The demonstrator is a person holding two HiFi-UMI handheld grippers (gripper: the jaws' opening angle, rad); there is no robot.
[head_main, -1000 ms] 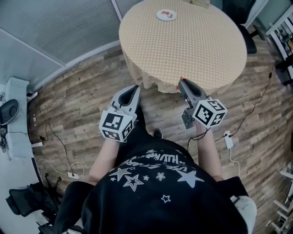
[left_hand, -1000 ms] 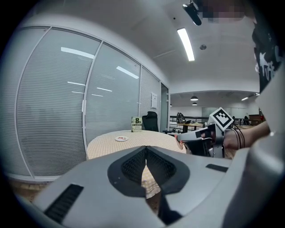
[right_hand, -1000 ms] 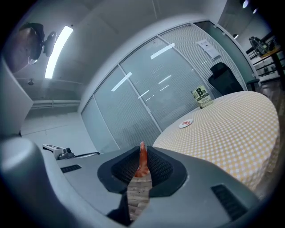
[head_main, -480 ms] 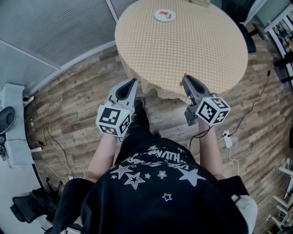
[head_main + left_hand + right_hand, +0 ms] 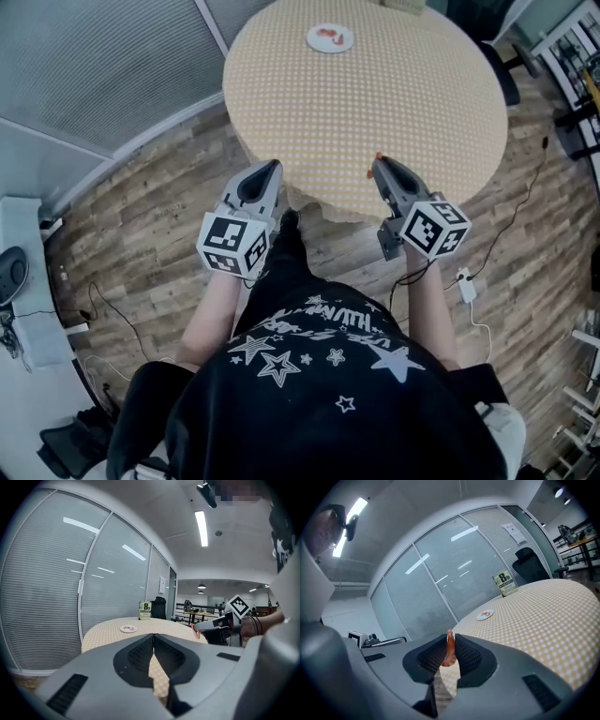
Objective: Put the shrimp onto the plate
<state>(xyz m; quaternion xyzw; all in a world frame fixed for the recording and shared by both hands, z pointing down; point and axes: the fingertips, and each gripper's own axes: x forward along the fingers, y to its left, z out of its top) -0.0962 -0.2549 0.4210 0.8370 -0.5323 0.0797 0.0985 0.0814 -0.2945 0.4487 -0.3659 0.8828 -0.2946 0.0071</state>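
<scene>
1. Shrimp [image 5: 450, 654] is pinched in the right gripper [image 5: 450, 639], mid-frame in the head view, at the table's [image 5: 394, 103] near edge.
2. Plate [image 5: 330, 37] lies top centre, well apart; carrying and release are not yet done.
3. Left gripper [image 5: 153, 637] is closed and empty.

The right gripper [image 5: 450, 644] has its jaws clamped on an orange shrimp [image 5: 450, 656] standing upright, at the checked tabletop's [image 5: 534, 620] near edge, while a small white plate [image 5: 485, 615] lies near the far edge, short of a number card [image 5: 505, 584].

Yellow-and-white checked tablecloth [image 5: 394, 103]; white plate [image 5: 329, 38]; orange shrimp [image 5: 450, 649]; brown wood-grain floor [image 5: 159, 216] — black shirt [image 5: 319, 412], white stars.
</scene>
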